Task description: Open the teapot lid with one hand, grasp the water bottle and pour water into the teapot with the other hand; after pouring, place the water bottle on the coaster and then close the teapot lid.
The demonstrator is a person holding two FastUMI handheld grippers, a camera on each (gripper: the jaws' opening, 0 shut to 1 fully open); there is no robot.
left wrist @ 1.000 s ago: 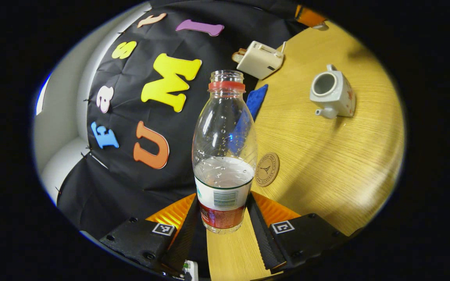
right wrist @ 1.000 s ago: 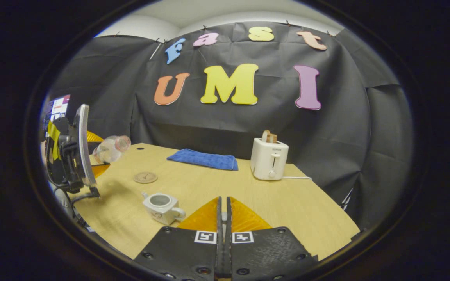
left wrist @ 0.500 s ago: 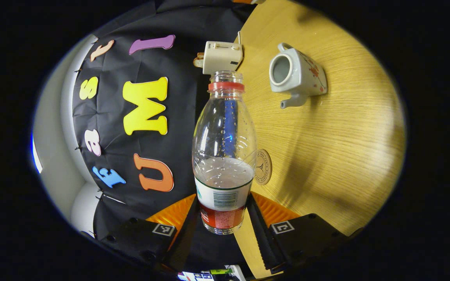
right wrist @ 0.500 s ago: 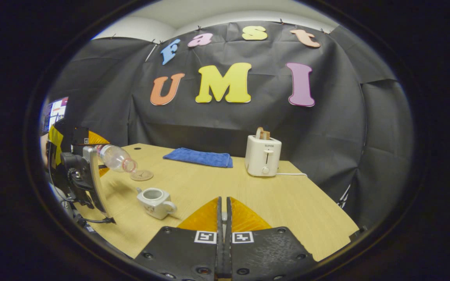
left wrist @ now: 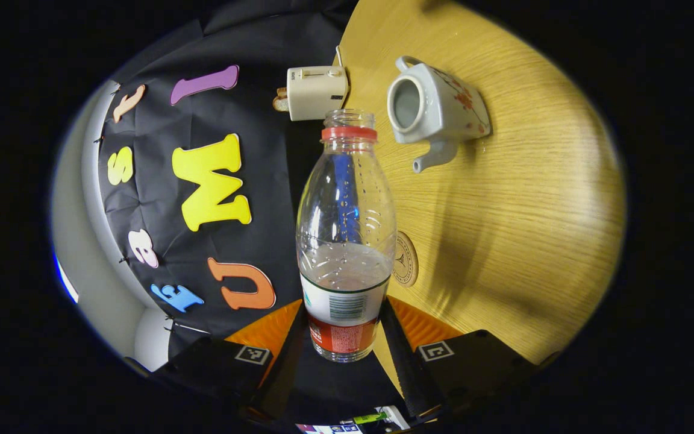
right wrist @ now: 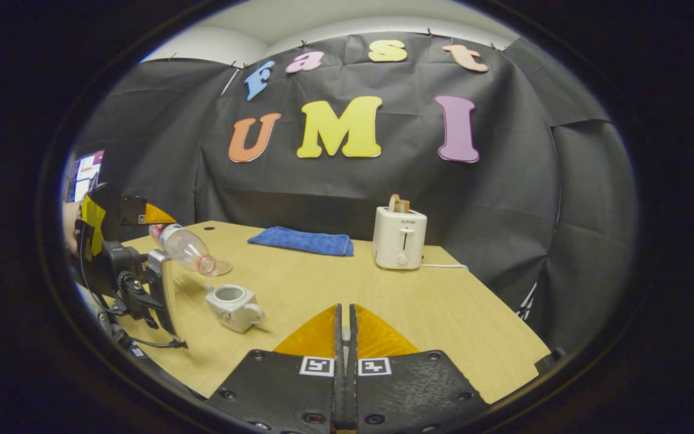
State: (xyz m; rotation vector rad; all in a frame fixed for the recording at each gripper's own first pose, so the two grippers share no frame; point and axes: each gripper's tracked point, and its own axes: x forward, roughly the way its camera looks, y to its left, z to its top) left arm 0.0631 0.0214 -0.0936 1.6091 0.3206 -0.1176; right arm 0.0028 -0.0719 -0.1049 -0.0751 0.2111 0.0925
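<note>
Left gripper view: my left gripper (left wrist: 345, 337) clamps the bottle (left wrist: 346, 235) by its labelled base, one finger on each side. The bottle has no cap and is partly filled. The lidless teapot (left wrist: 434, 108) lies at 1 o'clock from the bottle's mouth, its round opening turned toward the camera, spout pointing down-frame, handle at the far end. The coaster (left wrist: 406, 259) shows at 3 o'clock of the bottle's body, partly hidden behind it. This view alone gives the red pattern on the teapot's side and the print on the coaster.

Right gripper view: my right gripper (right wrist: 345, 337) has its fingers drawn together with a thin slit between them; something small sits in that slit, and I cannot tell whether it is the lid. This view alone gives the whole scene from the side: the left gripper (right wrist: 136, 241) at 9 o'clock, holding the bottle (right wrist: 187, 247) tilted mouth-down, its mouth above and just left of the teapot (right wrist: 234, 304), which stands upright on the table (right wrist: 443, 319). The coaster (right wrist: 221, 268) lies beyond, just behind the bottle's mouth. A cloth (right wrist: 300, 241) lies at the table's far edge, with a toaster (right wrist: 400, 238) at its 3 o'clock.

Count: two grippers, one bottle, one teapot, one coaster, one cloth, one toaster, one table.
</note>
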